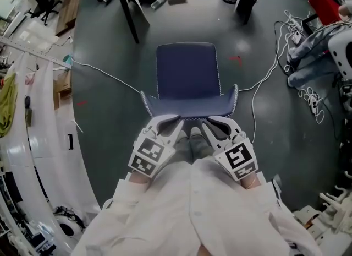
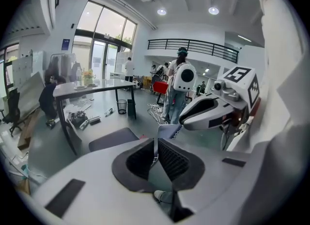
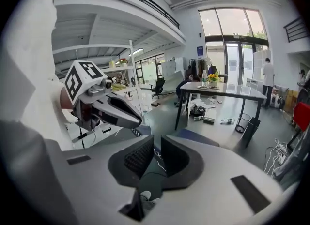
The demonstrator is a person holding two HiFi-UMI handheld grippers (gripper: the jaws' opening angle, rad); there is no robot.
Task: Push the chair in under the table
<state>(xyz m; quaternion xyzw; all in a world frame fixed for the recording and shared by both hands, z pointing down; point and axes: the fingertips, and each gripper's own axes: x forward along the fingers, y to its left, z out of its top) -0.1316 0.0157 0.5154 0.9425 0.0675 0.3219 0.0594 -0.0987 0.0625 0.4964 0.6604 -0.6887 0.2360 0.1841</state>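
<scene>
Dark floor (image 1: 110, 101) runs to the far table (image 1: 130, 15). The blue chair (image 1: 187, 79) stands between, its backrest just beyond the left gripper (image 1: 169, 121) and right gripper (image 1: 212, 121), both closed on nothing and equally near.

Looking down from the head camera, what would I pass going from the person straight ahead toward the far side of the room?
white coat front → left gripper and right gripper, side by side → white-stitched backrest of the dark blue chair → blue seat → black-legged table
</scene>
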